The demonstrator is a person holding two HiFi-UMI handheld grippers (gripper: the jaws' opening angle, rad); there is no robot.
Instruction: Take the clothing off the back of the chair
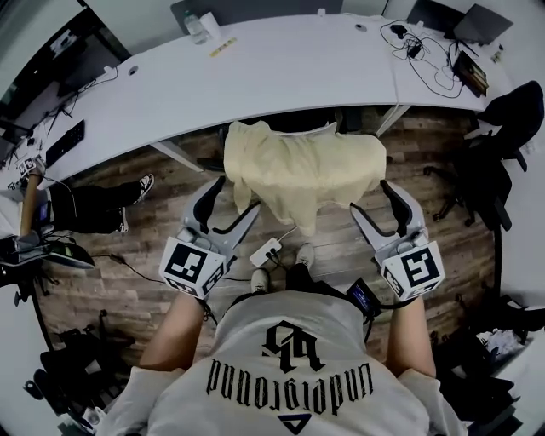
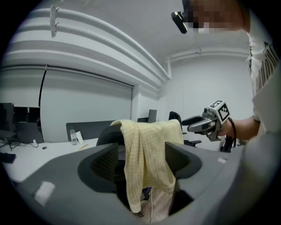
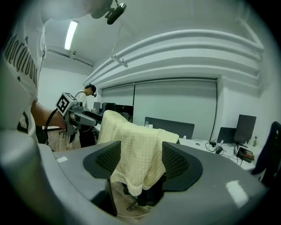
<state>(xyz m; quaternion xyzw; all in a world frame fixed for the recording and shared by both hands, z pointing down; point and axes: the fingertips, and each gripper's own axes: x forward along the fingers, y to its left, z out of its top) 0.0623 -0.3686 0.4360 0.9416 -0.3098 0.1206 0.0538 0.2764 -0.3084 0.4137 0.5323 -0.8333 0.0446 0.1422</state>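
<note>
The clothing point(image 1: 298, 170) at centre frame was pale yellow with a fine check weave; the chair point(image 2: 107, 132) was black. Across the top the desk point(image 1: 281, 68) was white, and the floor point(image 1: 162, 264) was brown wood planks. The left gripper point(image 1: 236, 196) and right gripper point(image 1: 372, 197) were grey, each with a cube point(image 1: 194, 266) patterned in black-and-white squares. At the bottom, the shirt point(image 1: 289, 375) was white with black lettering.

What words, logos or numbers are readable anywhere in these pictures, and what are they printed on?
"underground": gothic letters on the person's white T-shirt, upside down in the head view. The emblem beside it cannot be read as letters.
Marker cubes: black-and-white square patterns only, no words.
Bottle on the desk: label too small to read.
Yellow garment on the chair: no print visible.
</note>
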